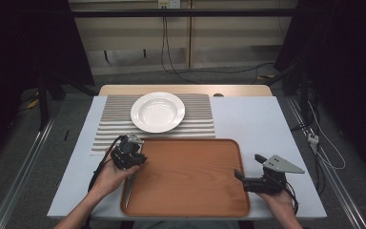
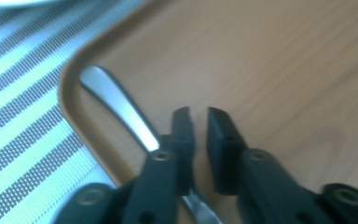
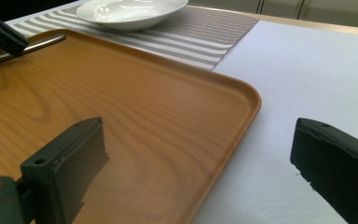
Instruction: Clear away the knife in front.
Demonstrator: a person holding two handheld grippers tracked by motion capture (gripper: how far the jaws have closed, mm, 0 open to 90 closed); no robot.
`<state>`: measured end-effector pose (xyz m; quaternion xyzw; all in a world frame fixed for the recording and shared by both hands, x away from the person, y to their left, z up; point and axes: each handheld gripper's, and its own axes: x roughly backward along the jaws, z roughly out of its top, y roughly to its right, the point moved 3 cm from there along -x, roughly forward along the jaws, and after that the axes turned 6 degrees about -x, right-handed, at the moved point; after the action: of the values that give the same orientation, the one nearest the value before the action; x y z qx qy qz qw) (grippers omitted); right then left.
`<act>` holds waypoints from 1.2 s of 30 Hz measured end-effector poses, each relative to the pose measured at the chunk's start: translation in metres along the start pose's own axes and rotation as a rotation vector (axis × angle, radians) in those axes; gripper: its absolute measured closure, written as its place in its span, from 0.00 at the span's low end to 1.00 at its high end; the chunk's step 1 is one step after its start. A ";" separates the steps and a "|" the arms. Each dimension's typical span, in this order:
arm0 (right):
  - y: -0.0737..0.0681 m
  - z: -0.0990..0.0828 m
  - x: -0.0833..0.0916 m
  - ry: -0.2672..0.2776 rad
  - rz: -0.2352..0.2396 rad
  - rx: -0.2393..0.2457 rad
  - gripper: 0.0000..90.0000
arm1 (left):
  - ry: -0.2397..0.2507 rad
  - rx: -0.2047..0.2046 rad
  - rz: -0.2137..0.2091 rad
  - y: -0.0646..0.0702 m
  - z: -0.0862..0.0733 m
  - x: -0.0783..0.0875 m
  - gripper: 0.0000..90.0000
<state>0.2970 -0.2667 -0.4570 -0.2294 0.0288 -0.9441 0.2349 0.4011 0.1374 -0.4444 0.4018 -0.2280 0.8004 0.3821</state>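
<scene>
- Where smooth wood-grain laminate curves up into a rounded lip, lies a polished steel utensil handle (image 2: 121, 105), slim and flat, along the left inner edge of the tray (image 1: 190, 191).
- Left gripper (image 2: 200, 122): matte black jaws slightly parted, released, just beside and over the handle, not clamping it.
- Right gripper (image 3: 198, 154): jaws spread wide, released, straddling the tray's right rim (image 3: 242, 121), nothing between.
- Beyond the tray's far edge: glossy white round plate (image 1: 157, 111) on a ribbed striped placemat (image 1: 198, 125).
- Broad bare tray floor between both grippers; smooth white table surface (image 1: 257, 119) open at right.
</scene>
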 end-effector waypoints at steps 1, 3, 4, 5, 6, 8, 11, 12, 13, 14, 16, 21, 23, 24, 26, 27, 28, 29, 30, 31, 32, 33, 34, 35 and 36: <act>0.000 0.000 0.000 0.000 0.000 0.000 0.04 | 0.014 0.000 -0.002 0.001 0.001 0.001 0.79; 0.000 0.000 0.000 0.001 0.002 0.001 0.04 | 0.045 -0.022 0.019 0.002 0.002 0.004 0.64; 0.000 0.000 0.000 0.001 0.002 0.002 0.04 | 0.062 -0.026 0.033 0.003 0.003 0.005 0.56; 0.000 0.000 0.000 0.003 0.002 -0.001 0.04 | 0.081 -0.014 0.048 0.003 0.005 0.006 0.46; 0.000 0.000 0.000 0.003 0.001 -0.001 0.04 | 0.082 0.000 0.071 0.003 0.005 0.007 0.37; 0.000 0.000 0.000 0.000 -0.001 -0.005 0.04 | 0.078 0.047 0.093 0.002 0.005 0.008 0.20; 0.000 0.000 0.000 0.001 0.000 -0.004 0.04 | 0.114 0.085 0.039 0.001 0.002 0.011 0.11; 0.000 0.000 0.000 0.001 0.001 -0.003 0.04 | 0.123 0.090 0.050 0.001 0.001 0.012 0.09; 0.000 0.000 0.000 0.001 0.001 -0.002 0.04 | 0.140 0.105 0.053 0.001 0.000 0.014 0.07; 0.000 0.000 0.000 0.000 0.000 -0.002 0.04 | 0.159 0.107 0.052 0.001 -0.001 0.016 0.07; 0.000 0.000 0.000 0.000 0.001 -0.002 0.04 | 0.202 0.100 0.051 0.001 -0.002 0.022 0.08; 0.000 0.000 0.000 -0.002 -0.001 -0.005 0.04 | 0.247 0.078 0.095 0.002 -0.007 0.036 0.08; -0.001 -0.001 0.001 -0.001 0.000 -0.005 0.04 | 0.281 0.063 0.129 0.003 -0.011 0.039 0.08; -0.001 -0.001 0.001 -0.001 0.000 -0.005 0.04 | 0.279 0.059 0.144 0.003 -0.013 0.040 0.08; 0.000 -0.001 0.001 -0.002 -0.003 -0.004 0.04 | 0.286 0.050 0.160 0.002 -0.016 0.042 0.08; 0.000 -0.001 0.001 -0.002 -0.002 -0.005 0.04 | 0.305 0.056 0.164 0.002 -0.018 0.044 0.08; -0.001 -0.001 0.001 -0.001 -0.002 -0.005 0.04 | 0.329 0.063 0.156 0.001 -0.020 0.045 0.08; -0.001 -0.001 0.001 -0.002 -0.002 -0.004 0.04 | 0.325 0.069 0.149 0.000 -0.021 0.046 0.08; -0.001 -0.001 0.001 -0.002 -0.003 -0.004 0.04 | 0.329 0.077 0.154 0.000 -0.023 0.047 0.08; -0.001 -0.001 0.002 -0.002 -0.004 -0.004 0.04 | 0.339 0.086 0.154 -0.001 -0.025 0.049 0.08; 0.000 -0.001 0.002 -0.002 -0.005 -0.005 0.04 | 0.342 0.087 0.151 0.000 -0.028 0.049 0.08; 0.000 -0.001 0.002 -0.002 -0.004 -0.005 0.04 | 0.340 0.090 0.154 0.000 -0.031 0.050 0.08; 0.000 -0.001 0.002 -0.001 -0.005 -0.004 0.04 | 0.346 0.100 0.154 0.000 -0.034 0.050 0.08; 0.000 -0.001 0.002 -0.001 -0.005 -0.004 0.04 | 0.353 0.107 0.150 0.001 -0.038 0.051 0.08; 0.000 -0.001 0.002 0.000 -0.005 -0.003 0.04 | 0.355 0.116 0.144 0.001 -0.041 0.051 0.08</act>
<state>0.2948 -0.2679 -0.4573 -0.2298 0.0295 -0.9447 0.2322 0.3615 0.1860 -0.4260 0.2584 -0.1386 0.8957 0.3343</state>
